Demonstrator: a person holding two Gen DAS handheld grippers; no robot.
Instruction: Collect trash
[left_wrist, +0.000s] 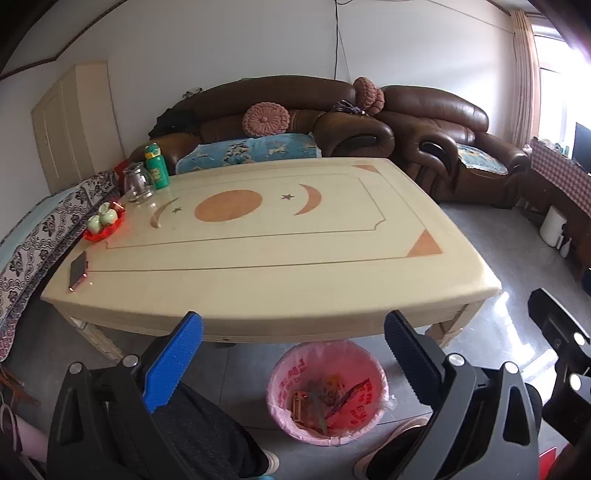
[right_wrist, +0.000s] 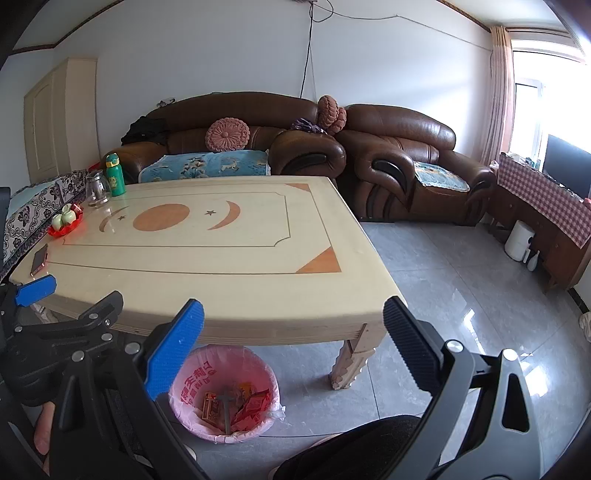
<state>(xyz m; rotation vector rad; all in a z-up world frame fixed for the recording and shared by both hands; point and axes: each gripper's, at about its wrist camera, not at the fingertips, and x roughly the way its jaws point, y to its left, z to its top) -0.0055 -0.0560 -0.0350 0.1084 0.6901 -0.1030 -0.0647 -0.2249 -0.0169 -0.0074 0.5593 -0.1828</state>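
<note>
A bin lined with a pink bag (left_wrist: 327, 391) stands on the floor under the near edge of the cream table (left_wrist: 258, 258); it also shows in the right wrist view (right_wrist: 223, 395). Several wrappers (left_wrist: 325, 400) lie inside it, also seen in the right wrist view (right_wrist: 236, 404). My left gripper (left_wrist: 291, 354) is open and empty above the bin. My right gripper (right_wrist: 291, 352) is open and empty, just right of the bin. The left gripper also shows at the left edge of the right wrist view (right_wrist: 70, 299).
On the table's left end stand a green bottle (left_wrist: 156, 166), a glass jug (left_wrist: 137, 183), a red tray with cups (left_wrist: 103, 221) and a phone (left_wrist: 78, 270). Brown sofas (left_wrist: 295, 122) stand behind the table. A white appliance (right_wrist: 519, 240) stands by the right cabinet.
</note>
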